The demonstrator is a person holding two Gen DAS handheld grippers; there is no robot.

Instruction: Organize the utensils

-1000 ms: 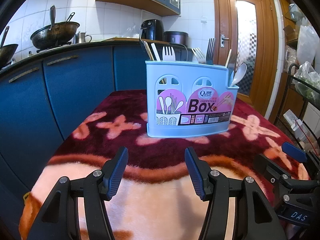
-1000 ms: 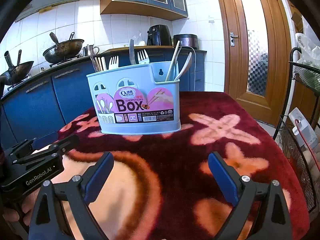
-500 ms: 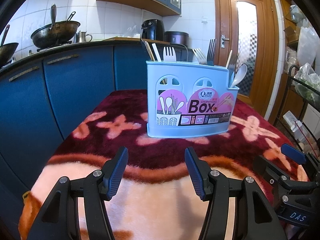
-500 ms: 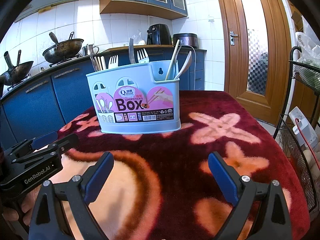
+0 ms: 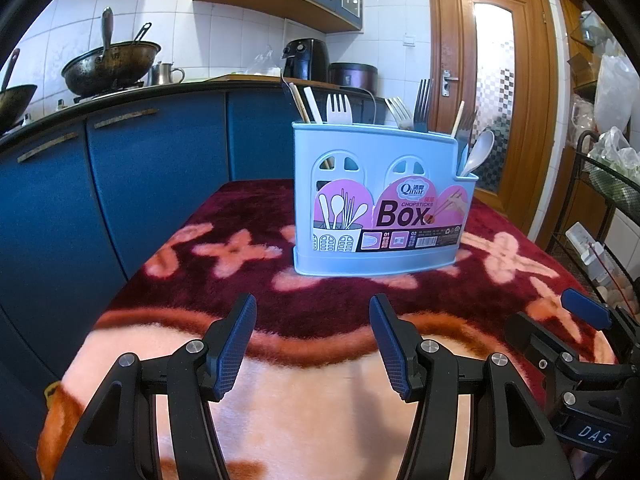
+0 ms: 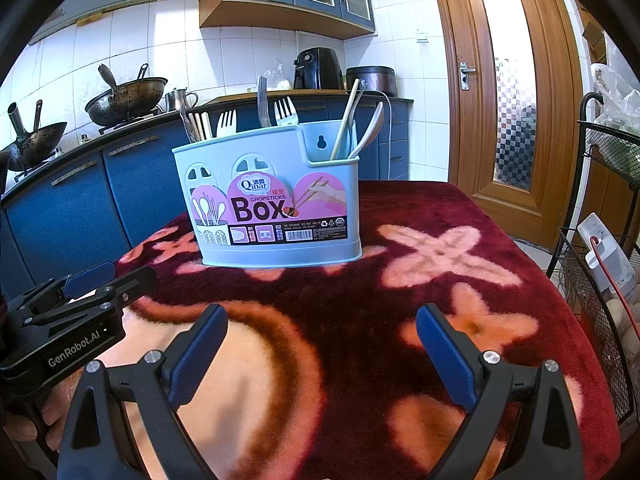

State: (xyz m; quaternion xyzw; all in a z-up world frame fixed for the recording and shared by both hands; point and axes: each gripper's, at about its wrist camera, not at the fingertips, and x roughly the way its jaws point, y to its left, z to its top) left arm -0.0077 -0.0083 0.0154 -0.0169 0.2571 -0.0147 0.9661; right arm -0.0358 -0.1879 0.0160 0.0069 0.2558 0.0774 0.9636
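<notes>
In the left wrist view a wok (image 5: 110,66) sits at upper left on the counter above blue cabinets (image 5: 120,184). Low in the frame the left gripper (image 5: 312,334) hangs over the blanket (image 5: 320,420), its jaws apart with nothing between them. Straight ahead of it, centre frame and a little to the right, stands the blue box (image 5: 380,200), upright on the dark red part of the blanket and well apart from the fingertips. Utensils stand in it handle-down: chopsticks (image 5: 304,104) and a white fork (image 5: 339,109) at its left end, metal forks (image 5: 412,106) in the middle, a white spoon (image 5: 478,152) in the lower compartment at its right end. At lower right the right gripper (image 5: 576,316) shows side-on. In the right wrist view the left gripper (image 6: 92,280) lies at the left edge, the box (image 6: 272,200) sits upper centre-left, and the right gripper (image 6: 322,330) fills the bottom, jaws spread wide and empty, wider than the left pair. The door (image 6: 508,92) closes the right side. No loose utensil shows on the blanket in either view, so the sorting looks largely done, or else the next piece must come out of the box. That move would turn on this: the box lies dead ahead of both tools, its long side across their line of reach, the utensils' long axes near vertical, so a grasp would have to come from above. Neither tool looks clearly nearer; the spoon end faces the right one.
</notes>
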